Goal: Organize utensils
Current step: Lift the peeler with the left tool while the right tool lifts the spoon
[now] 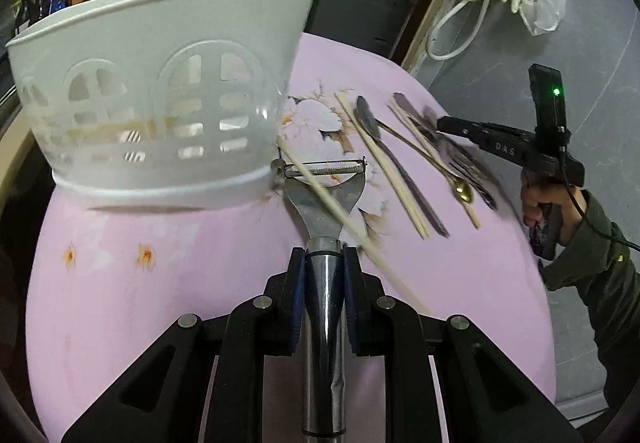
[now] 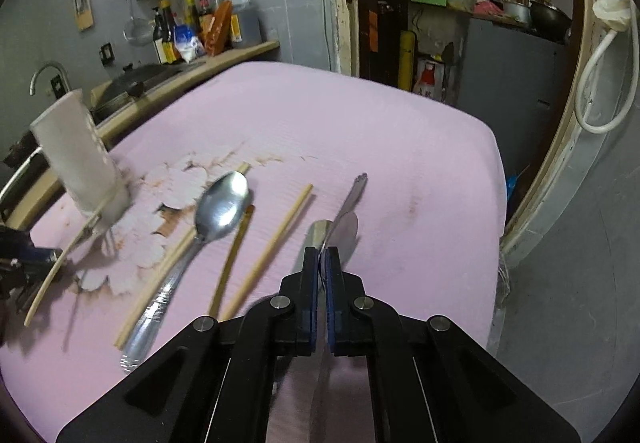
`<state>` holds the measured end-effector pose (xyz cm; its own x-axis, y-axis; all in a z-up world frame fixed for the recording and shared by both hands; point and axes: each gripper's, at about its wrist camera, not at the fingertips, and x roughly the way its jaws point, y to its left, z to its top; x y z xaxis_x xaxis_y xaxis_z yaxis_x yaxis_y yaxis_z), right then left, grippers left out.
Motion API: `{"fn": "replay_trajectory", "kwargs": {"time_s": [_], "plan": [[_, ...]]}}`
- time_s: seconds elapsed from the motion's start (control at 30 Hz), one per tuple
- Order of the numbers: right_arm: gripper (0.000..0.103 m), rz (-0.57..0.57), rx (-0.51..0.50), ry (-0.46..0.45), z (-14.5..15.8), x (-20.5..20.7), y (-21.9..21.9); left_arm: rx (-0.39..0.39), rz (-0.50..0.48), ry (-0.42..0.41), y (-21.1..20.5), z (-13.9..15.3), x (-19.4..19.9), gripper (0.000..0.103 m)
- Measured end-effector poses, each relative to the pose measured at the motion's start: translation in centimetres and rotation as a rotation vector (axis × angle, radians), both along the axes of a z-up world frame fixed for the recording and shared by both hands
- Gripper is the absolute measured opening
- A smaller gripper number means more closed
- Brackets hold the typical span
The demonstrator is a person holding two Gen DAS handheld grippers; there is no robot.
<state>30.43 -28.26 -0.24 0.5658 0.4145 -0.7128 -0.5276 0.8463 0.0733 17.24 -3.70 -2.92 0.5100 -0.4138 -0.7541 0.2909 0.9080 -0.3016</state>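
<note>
Your left gripper (image 1: 324, 275) clamps the peeler (image 1: 322, 203) with a chopstick (image 1: 340, 219) riding loose across it just short of the basket (image 1: 160, 95), while your right gripper (image 2: 323, 263) pinches a thin utensil (image 2: 344, 219); tilt and the chopstick slides off.

A steel peeler (image 1: 320, 199) sat clamped by its handle in the left claw (image 1: 324, 263), blade forward beside a white slotted basket (image 1: 160, 103). A thin steel utensil (image 2: 344, 219) was pinched in the right claw (image 2: 322, 263); a spoon (image 2: 216, 215) and chopsticks (image 2: 268, 251) lay to its left.
</note>
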Motion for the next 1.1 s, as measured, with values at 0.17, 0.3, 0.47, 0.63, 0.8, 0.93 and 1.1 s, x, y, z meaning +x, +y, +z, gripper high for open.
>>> {"fn": "replay_trajectory", "kwargs": {"time_s": [0.17, 0.3, 0.47, 0.63, 0.8, 0.93, 1.1], "plan": [[0.001, -0.003, 0.063, -0.025, 1.1, -1.4, 0.2, 0.024, -0.036, -0.046, -0.5, 0.9, -1.9, 0.015], [0.001, -0.029, 0.010, -0.043, 0.9, -2.0, 0.8, 0.046, -0.032, -0.075, -0.8, 1.2, -2.9, 0.015], [0.015, -0.019, 0.012, 0.029, -0.1, -0.8, 0.2, 0.210, -0.030, -0.172, -2.1, 1.7, -4.2, 0.015], [0.029, 0.004, 0.060, 0.088, -0.5, 1.5, -0.8, 0.312, -0.048, -0.160, -2.7, 0.7, -4.5, 0.015], [0.030, 0.022, 0.070, 0.174, -1.7, 4.6, -1.0, 0.428, -0.061, -0.239, -3.2, 0.7, -5.0, 0.015], [0.030, 0.054, 0.101, 0.198, -2.3, 5.8, -1.1, 0.470, -0.072, -0.257, -3.2, 0.6, -5.4, 0.015], [0.034, 0.095, 0.137, 0.235, -2.3, 6.4, -1.7, 0.541, -0.091, -0.302, -4.0, 0.1, -5.9, 0.015]]}}
